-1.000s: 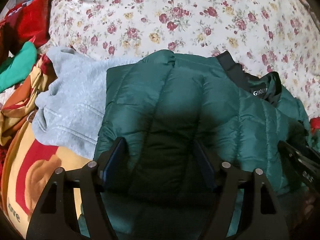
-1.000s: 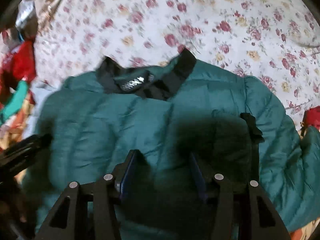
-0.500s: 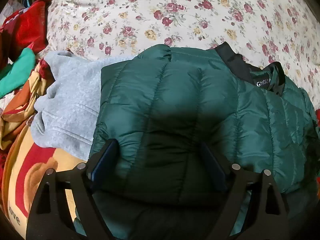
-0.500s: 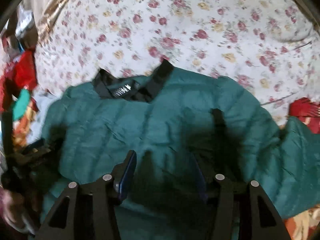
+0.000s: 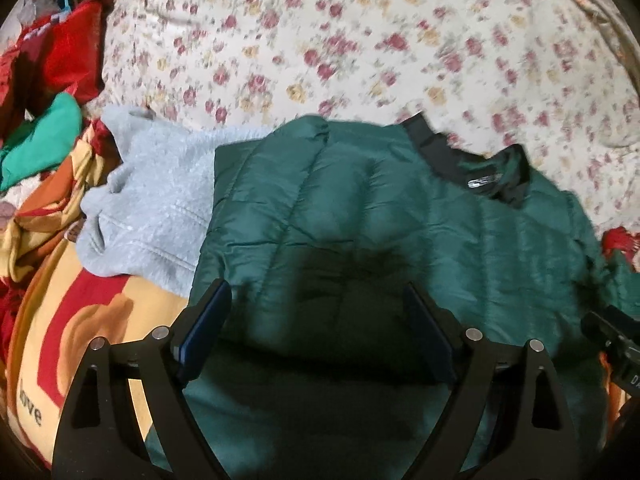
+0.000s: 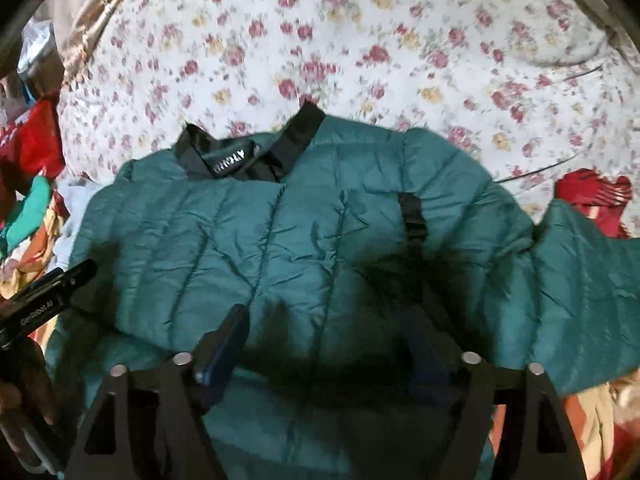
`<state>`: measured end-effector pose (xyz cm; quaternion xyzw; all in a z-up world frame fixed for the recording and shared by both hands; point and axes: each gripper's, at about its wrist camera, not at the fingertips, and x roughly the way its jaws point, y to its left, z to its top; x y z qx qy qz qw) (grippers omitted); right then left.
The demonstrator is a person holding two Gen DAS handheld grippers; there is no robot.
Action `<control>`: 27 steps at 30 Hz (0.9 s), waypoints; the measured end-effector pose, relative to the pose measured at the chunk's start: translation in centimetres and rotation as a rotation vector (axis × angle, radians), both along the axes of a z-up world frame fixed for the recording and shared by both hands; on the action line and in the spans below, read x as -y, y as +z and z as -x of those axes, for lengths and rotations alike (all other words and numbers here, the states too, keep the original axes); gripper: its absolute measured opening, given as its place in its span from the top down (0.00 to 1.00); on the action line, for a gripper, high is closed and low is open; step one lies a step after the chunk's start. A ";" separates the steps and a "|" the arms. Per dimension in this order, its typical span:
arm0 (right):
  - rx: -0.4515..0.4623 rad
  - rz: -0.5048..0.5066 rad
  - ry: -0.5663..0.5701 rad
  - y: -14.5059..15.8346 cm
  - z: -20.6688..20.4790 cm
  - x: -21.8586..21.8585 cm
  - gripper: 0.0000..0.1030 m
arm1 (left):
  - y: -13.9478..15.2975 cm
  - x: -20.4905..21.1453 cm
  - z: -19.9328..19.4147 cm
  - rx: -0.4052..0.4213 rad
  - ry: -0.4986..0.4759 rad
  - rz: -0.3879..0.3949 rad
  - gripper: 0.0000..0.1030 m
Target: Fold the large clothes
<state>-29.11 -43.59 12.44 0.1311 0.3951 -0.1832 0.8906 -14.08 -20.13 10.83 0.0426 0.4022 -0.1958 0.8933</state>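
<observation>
green puffer jacket point(image 5: 400, 216) beside grey sweater point(image 5: 160, 204): light, soft, slippery; grip hem. left gripper point(image 5: 316, 328) wide, empty; right gripper point(image 6: 332, 344) opening, empty.

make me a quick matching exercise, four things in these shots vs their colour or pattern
Things:
1 puffer jacket
2 fleece top
3 bedspread
4 jacket collar

Looks:
A light grey
B black
C dark green
D cream with a flower print

Pairs: 1-C, 2-A, 3-D, 4-B
</observation>
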 end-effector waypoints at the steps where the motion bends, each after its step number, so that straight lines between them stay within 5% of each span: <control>1: 0.009 -0.004 0.005 0.4 0.5 -0.3 0.25 | 0.7 0.1 0.9 0.023 -0.010 -0.006 0.15; 27: 0.066 0.072 -0.049 4.5 8.0 -3.1 0.24 | 5.9 1.3 11.1 0.112 -0.133 0.036 0.15</control>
